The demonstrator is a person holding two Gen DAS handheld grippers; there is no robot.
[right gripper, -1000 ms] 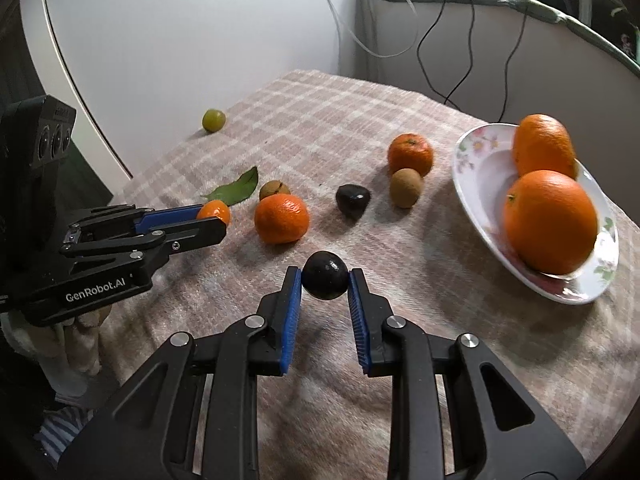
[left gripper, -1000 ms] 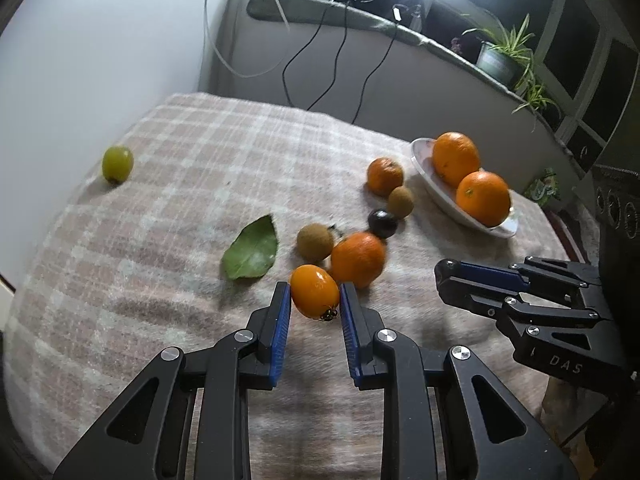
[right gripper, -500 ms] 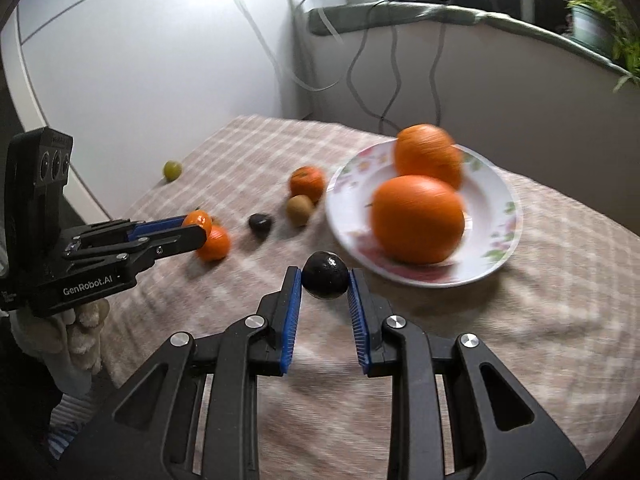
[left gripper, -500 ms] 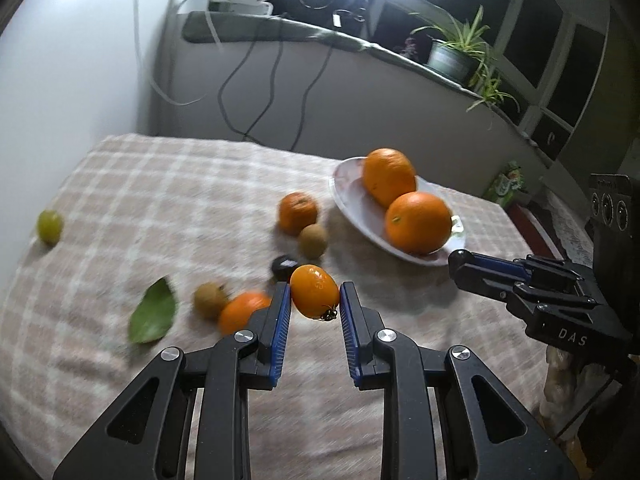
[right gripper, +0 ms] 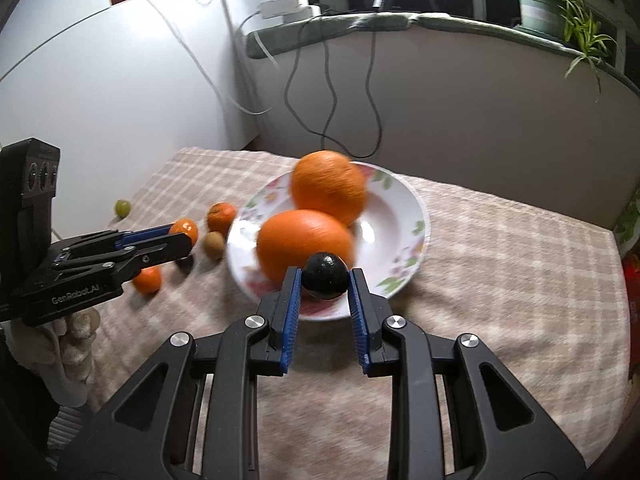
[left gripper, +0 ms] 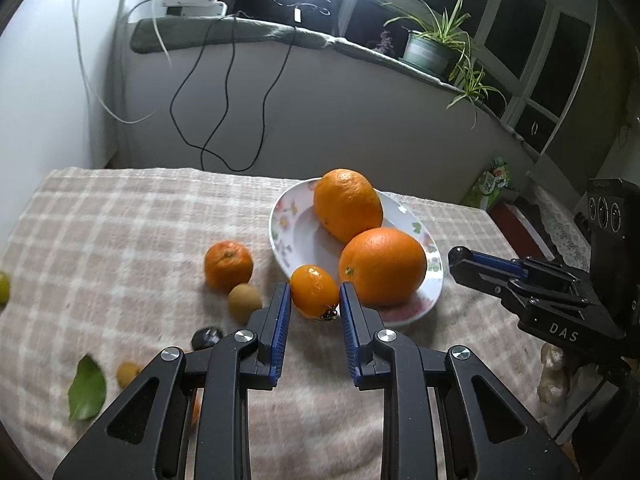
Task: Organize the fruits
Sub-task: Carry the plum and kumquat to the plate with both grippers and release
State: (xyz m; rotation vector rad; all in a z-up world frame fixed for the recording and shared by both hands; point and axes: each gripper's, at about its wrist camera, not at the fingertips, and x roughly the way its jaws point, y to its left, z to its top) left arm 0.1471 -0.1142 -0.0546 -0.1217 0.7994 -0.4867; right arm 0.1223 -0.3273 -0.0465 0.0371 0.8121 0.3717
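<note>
A small orange fruit (left gripper: 314,290) is clamped between the blue pads of the left gripper (left gripper: 314,294), jaws narrow and closed on it, held just in front of the floral plate (left gripper: 286,224). A dark round fruit (right gripper: 325,275) is pinched the same way by the right gripper (right gripper: 324,280), carried over the near rim of the plate, w/ motion blur across that view.

On the plate, two large oranges are seen: one at front (left gripper: 382,266), one behind (left gripper: 347,205), touching each other. Left of the plate, on the checked cloth (left gripper: 120,240) covering the counter, a mandarin (left gripper: 228,265) sits w/ a small brown fruit (left gripper: 244,298) just beside it. Nearer the camera, a dark fruit (left gripper: 207,337) and another brown fruit (left gripper: 127,374) are partly hidden by the gripper frame; a green leaf (left gripper: 87,388) lies at lower left. A green fruit (right gripper: 122,208) is set well apart, near the cloth's far edge by the white wall.

A gloved hand (right gripper: 74,344) is visible under the left gripper in the right-wrist view. In the bkgd, cables (left gripper: 224,92) hang from a sill carrying a potted plant (left gripper: 430,50) under a bright lamp.
</note>
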